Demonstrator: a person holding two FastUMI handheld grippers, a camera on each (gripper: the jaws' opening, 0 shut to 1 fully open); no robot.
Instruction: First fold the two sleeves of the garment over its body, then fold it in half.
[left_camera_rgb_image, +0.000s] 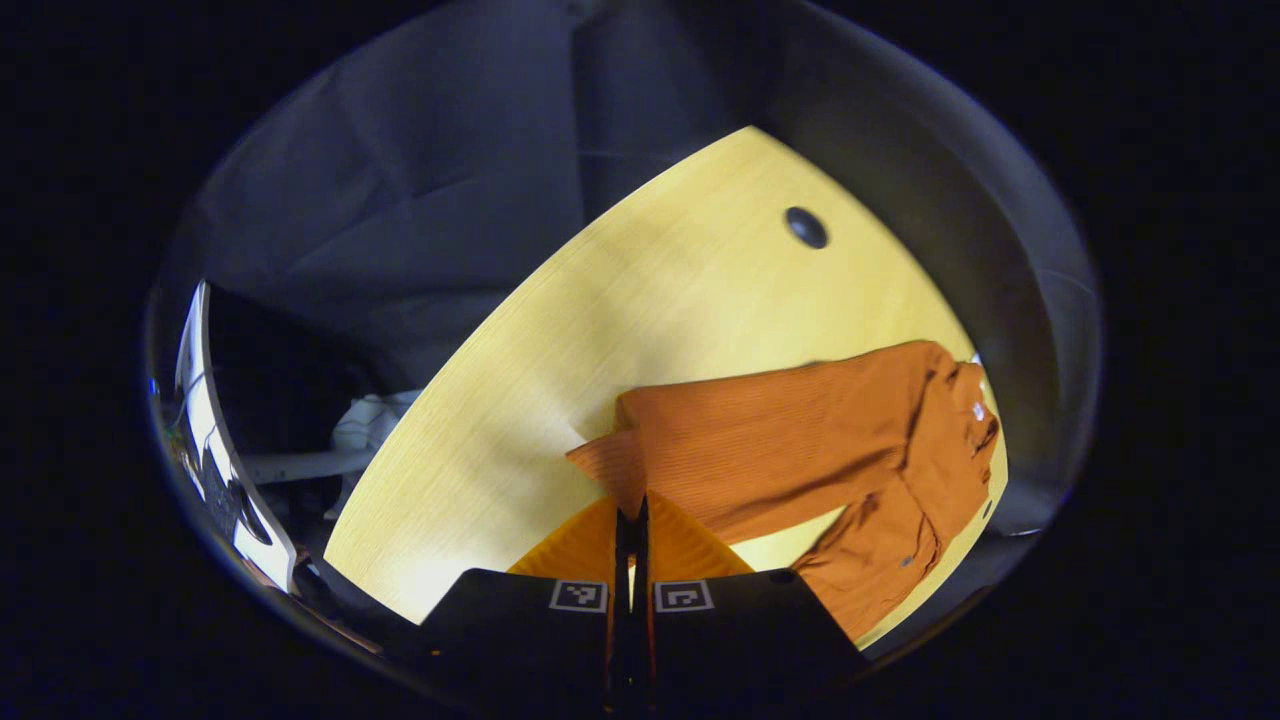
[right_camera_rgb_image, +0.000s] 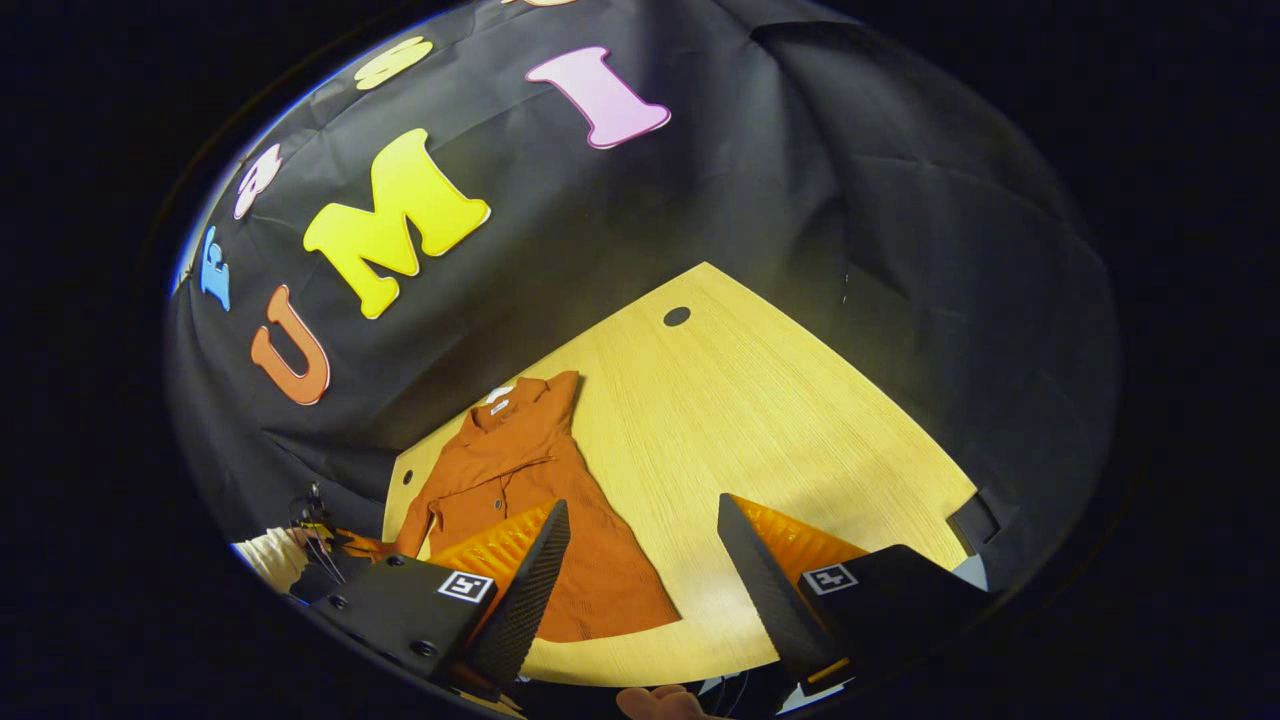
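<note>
- The rust-orange ribbed long-sleeved garment (left_camera_rgb_image: 800, 440) lies spread on the pale yellow wooden table (left_camera_rgb_image: 620, 330); in the left gripper view it reaches from the gripper's fingertips out toward the table's right edge, collar end (left_camera_rgb_image: 975, 410) farthest off.
- In that view one sleeve (left_camera_rgb_image: 885, 545) runs down along the table's near right edge, bent away from the body, and a cuff or hem corner (left_camera_rgb_image: 610, 465) sticks up just ahead of the fingers.
- The left gripper (left_camera_rgb_image: 631, 520) has its two fingers pressed together with hardly a slit between them, right at that corner of cloth; whether fabric is pinched between them I cannot tell.
- In the right gripper view the garment (right_camera_rgb_image: 530, 480) lies on the table's left part, collar (right_camera_rgb_image: 505, 405) toward the black cloth wall (right_camera_rgb_image: 760, 170), hem toward the camera.
- The right gripper (right_camera_rgb_image: 640, 515) is spread wide apart, holding nothing; its left finger (right_camera_rgb_image: 540, 570) overlaps the garment's lower body in the picture, its right finger (right_camera_rgb_image: 755, 575) is over bare table (right_camera_rgb_image: 760, 420).
- A small dark oval hole (left_camera_rgb_image: 806, 227) sits in the tabletop well beyond the garment.
- A fingertip (right_camera_rgb_image: 660, 702) shows at the bottom edge of the right gripper view.
</note>
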